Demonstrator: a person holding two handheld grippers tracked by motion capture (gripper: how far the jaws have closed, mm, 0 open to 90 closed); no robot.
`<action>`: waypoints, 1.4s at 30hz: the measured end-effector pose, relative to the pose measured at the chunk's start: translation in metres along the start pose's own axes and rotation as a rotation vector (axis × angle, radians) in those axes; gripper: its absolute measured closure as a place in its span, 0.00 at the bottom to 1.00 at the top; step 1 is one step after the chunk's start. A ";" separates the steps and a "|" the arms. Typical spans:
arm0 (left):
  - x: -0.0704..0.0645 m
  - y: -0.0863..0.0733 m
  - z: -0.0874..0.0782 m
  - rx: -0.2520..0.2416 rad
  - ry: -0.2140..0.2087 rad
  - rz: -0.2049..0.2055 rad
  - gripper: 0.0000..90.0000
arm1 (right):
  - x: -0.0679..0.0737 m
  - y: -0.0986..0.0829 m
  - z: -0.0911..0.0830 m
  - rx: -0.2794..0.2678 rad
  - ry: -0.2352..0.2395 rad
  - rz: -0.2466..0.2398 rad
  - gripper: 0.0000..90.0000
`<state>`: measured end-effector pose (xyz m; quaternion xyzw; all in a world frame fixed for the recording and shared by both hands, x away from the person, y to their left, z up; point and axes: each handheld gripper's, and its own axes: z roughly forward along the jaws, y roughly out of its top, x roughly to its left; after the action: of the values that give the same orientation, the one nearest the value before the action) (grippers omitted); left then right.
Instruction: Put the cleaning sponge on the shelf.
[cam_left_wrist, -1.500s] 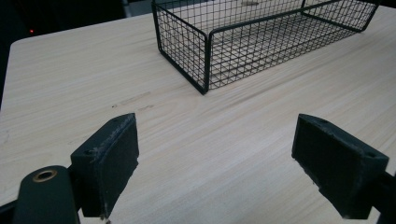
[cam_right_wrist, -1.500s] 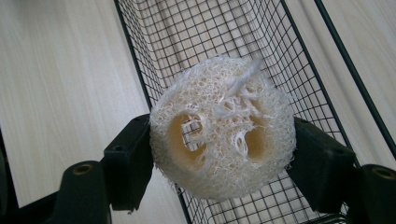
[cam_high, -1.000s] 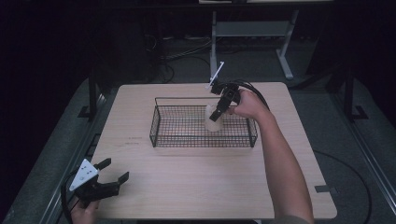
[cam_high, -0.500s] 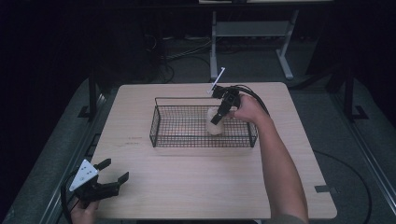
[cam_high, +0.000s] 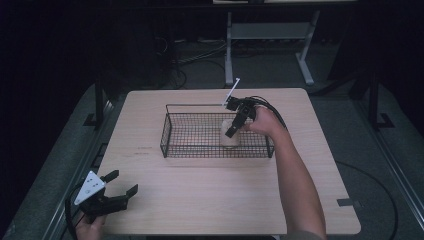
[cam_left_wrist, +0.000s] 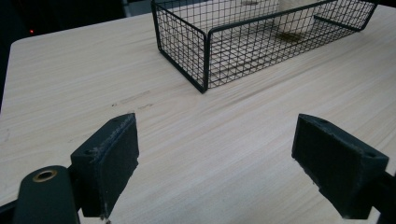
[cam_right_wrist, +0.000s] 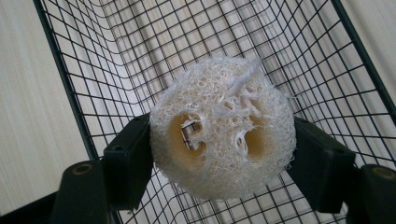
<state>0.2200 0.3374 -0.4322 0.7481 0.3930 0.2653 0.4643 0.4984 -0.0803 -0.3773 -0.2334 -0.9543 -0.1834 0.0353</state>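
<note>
Loofah (cam_right_wrist: 223, 126), pale and fibrous with holes through its end face, sits clamped between the jaws of the right gripper (cam_high: 239, 117), one pad pressed to each side, inside the wire basket (cam_high: 169, 135) near its right end. From above it stands upright, at or just above the mesh floor; whether it touches I cannot tell. The left gripper (cam_left_wrist: 229, 163) hovers low over the table (cam_high: 200, 200) at the near left corner, jaws spread wide and holding nothing, well apart from the basket. The likely trouble, as I judge it: the loose fibres could snag in the mesh or cling to a pad on release, dragging the loofah over. A jaw could also catch the nearby basket wall or rim and shift the light basket, since nothing steadies it.
</note>
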 end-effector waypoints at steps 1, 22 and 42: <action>0.000 0.000 0.000 0.001 0.001 0.001 0.16 | -0.001 -0.001 0.000 0.000 -0.001 0.000 0.31; 0.000 0.000 0.000 0.005 -0.001 0.006 0.15 | -0.004 -0.008 0.012 -0.016 -0.002 0.022 0.29; -0.002 0.000 0.001 0.010 -0.007 0.007 0.15 | 0.006 -0.016 -0.027 -0.070 -0.029 0.036 0.21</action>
<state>0.2198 0.3350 -0.4333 0.7528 0.3901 0.2620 0.4609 0.4854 -0.1004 -0.3564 -0.2543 -0.9433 -0.2125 0.0164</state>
